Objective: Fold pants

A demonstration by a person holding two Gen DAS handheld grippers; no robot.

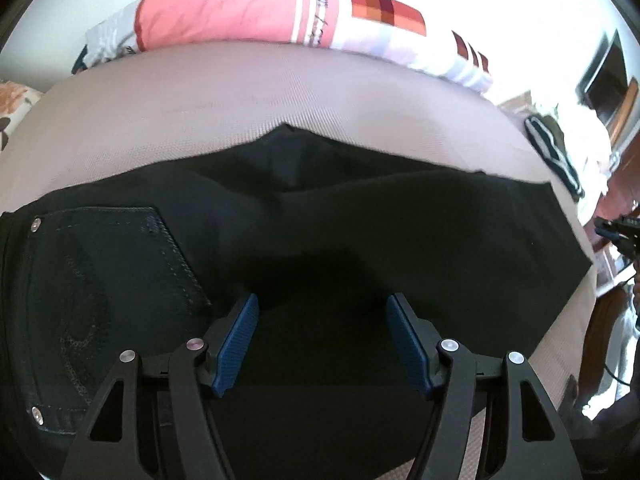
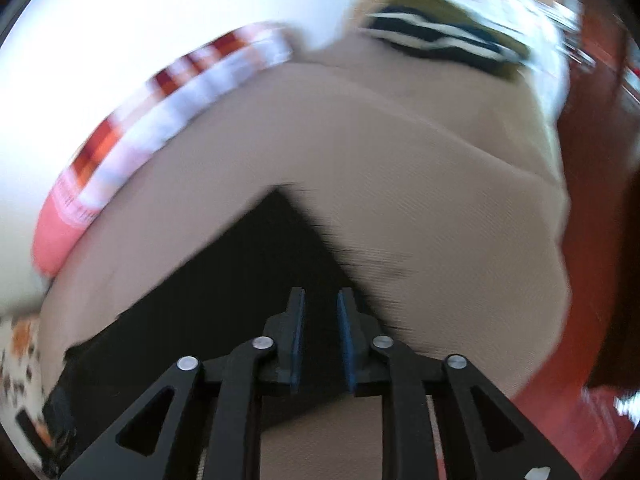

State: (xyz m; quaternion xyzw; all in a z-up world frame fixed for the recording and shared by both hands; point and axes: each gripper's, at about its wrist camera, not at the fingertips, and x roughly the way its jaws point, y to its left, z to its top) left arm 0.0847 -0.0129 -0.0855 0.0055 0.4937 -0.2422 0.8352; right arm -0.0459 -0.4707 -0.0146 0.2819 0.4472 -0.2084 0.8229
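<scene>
Black pants (image 1: 360, 216) lie spread on a tan bed surface (image 1: 200, 92), with a stitched back pocket (image 1: 108, 272) at the left. My left gripper (image 1: 322, 304) is open just above the pants' middle, blue pads (image 1: 236, 344) wide apart, holding nothing. In the right wrist view a corner of the pants (image 2: 248, 272) points away over the tan surface (image 2: 380, 160). My right gripper (image 2: 321, 300) hovers over that corner, jaws a narrow gap apart with nothing between them. The view is motion-blurred. The right gripper shows small at the left wrist view's right edge (image 1: 616, 232).
A pink pillow (image 1: 224, 12) and a white pillow with red and orange squares (image 1: 400, 28) lie along the bed's far edge. A dark striped garment (image 1: 552, 152) sits at the far right corner. Red-brown floor (image 2: 592, 200) lies beyond the bed's right edge.
</scene>
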